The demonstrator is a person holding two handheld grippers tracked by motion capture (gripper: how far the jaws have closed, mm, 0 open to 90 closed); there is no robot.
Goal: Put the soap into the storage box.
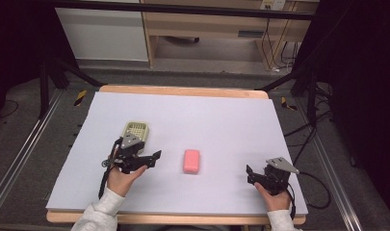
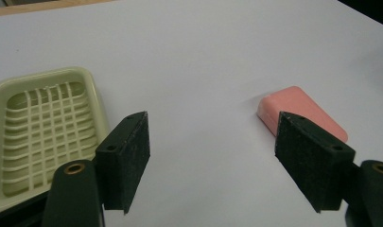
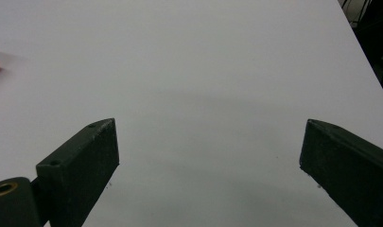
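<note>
my left tongs (image 1: 151, 159) stand part open with nothing between the jaws, on the left half of the white table (image 1: 221, 120). the pink soap bar (image 1: 191, 161) lies flat near the middle of the table, just to the right of those jaw tips and apart from them. the cream soap dish (image 1: 136, 130) sits just beyond my left hand (image 1: 121, 177). my right tongs (image 1: 251, 174) gape wide and empty, well to the right of the soap, near the right edge.
</note>
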